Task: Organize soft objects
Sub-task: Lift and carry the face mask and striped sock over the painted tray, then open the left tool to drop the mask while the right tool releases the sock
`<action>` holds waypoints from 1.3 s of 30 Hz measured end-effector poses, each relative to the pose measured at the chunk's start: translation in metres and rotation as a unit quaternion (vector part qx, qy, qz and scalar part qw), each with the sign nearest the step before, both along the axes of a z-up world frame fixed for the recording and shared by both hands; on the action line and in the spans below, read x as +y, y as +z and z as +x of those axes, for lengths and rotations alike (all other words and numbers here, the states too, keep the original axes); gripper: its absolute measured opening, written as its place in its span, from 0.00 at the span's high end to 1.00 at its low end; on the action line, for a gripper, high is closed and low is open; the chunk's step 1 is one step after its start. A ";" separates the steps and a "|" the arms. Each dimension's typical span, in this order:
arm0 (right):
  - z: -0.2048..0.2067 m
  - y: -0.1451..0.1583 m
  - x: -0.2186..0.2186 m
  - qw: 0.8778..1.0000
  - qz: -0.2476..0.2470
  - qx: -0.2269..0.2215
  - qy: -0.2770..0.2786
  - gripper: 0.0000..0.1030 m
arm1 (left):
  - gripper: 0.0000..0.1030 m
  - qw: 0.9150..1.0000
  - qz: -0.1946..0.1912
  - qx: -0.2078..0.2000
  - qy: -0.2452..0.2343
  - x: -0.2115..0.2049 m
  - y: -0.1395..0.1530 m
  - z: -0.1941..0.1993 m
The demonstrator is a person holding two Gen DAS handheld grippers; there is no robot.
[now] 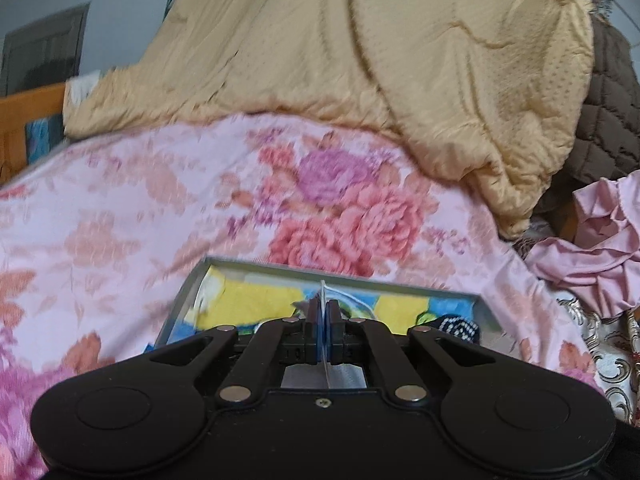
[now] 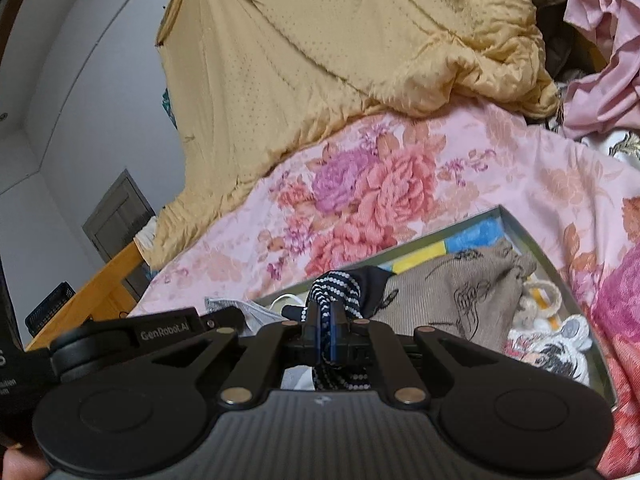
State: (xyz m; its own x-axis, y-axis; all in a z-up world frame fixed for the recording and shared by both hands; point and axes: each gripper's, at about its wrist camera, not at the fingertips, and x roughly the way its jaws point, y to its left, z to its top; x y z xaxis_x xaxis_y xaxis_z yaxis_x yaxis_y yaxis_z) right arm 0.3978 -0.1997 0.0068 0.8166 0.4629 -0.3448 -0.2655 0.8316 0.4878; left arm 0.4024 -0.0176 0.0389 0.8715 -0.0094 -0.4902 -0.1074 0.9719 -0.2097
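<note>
The left wrist view is smeared by blur, so the weave of the floral bedspread (image 1: 160, 208) is hard to make out. The left tongs (image 1: 323, 308) are seen pressed together on a thin white-and-grey piece of cloth (image 1: 325, 376), which is viewed edge-on and cannot be named more closely; most of it is hidden behind the tongs' body. The right tongs (image 2: 328, 314) are closed on a dark dotted fabric (image 2: 336, 284), whose lower end is cut off by the black housing. "GenRobot.AI" is read on the left tool at 9 o'clock in the right wrist view; further lettering at the far left edge is cut off and illegible. A grey shallow box (image 2: 516, 220) is set on the bed at 3 o'clock in that view, lined in yellow and blue. A beige printed cloth (image 2: 460, 292) is laid inside it, and a white cartoon-printed piece (image 2: 552, 348) is partly hidden under it at 4 o'clock. A tan quilt (image 2: 320, 52) is heaped at 12 o'clock, and a crumpled pink cloth (image 2: 600, 52) is cut off at 2 o'clock.
</note>
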 end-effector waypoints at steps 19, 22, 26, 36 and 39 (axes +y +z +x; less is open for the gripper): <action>0.007 -0.007 0.004 0.999 -0.011 0.033 -0.002 0.91 | 0.87 0.998 -0.008 0.060 0.021 0.012 -0.029 0.002; 0.007 -0.006 0.004 0.999 -0.011 0.034 -0.003 0.91 | 0.84 0.998 -0.008 0.061 0.022 0.012 -0.030 0.002; 0.007 -0.006 0.004 0.999 -0.011 0.034 -0.003 0.91 | 0.83 0.998 -0.010 0.061 0.023 0.013 -0.030 0.002; 0.007 -0.008 0.002 0.999 -0.012 0.037 -0.008 0.87 | 0.65 0.998 -0.012 0.063 0.028 0.016 -0.032 0.002; 0.008 -0.009 0.002 0.999 -0.013 0.039 -0.013 0.83 | 0.57 0.997 -0.013 0.063 0.032 0.017 -0.033 0.001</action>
State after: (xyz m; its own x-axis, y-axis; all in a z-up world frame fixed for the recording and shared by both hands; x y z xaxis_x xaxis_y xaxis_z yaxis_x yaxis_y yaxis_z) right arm 0.4060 -0.1980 -0.0024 0.7987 0.4321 -0.4187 -0.2059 0.8502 0.4846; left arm 0.4033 -0.0004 0.0058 0.8019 0.0304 -0.5967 -0.1965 0.9566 -0.2154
